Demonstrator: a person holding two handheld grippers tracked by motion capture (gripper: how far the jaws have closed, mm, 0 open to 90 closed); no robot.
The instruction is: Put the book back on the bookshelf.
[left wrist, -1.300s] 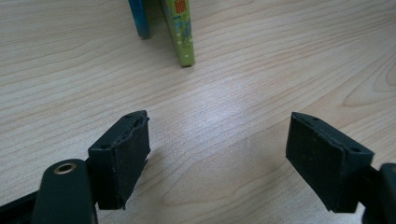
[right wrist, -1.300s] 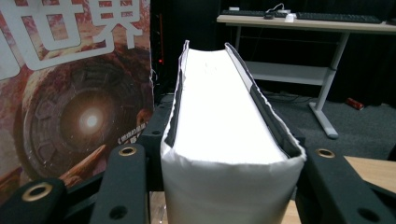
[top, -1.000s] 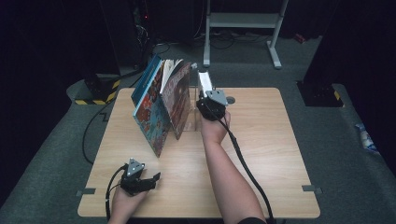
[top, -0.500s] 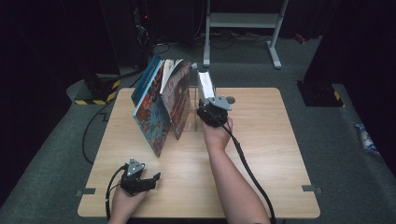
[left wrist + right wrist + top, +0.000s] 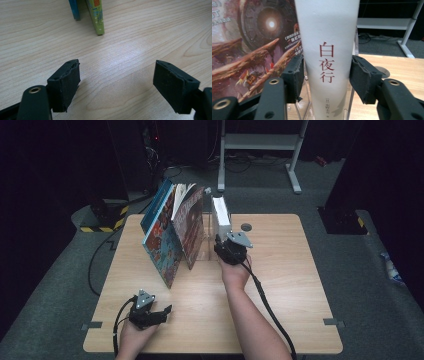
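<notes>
- The thick white book with red characters on its spine (image 5: 327, 62) stands upright at the far middle of the light wooden table (image 5: 290, 285), beside leaning picture books (image 5: 172, 232).
- The right gripper (image 5: 326, 75) clamps its spine.
- The left gripper (image 5: 116, 83) gapes wide, holding nothing, at the near-left edge.

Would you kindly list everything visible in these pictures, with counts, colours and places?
Light wooden table: one, centre.
White-spined book: one, upright at the clear stand, between the right gripper's jaws.
Clear plastic stand: one, beside the white book.
Illustrated leaning books: several, blue, red-brown, table's far left.
Metal frame: one, grey, on the floor beyond.
Left gripper: black, open, near edge.
Right gripper: black, around the book's spine; contact unclear.
</notes>
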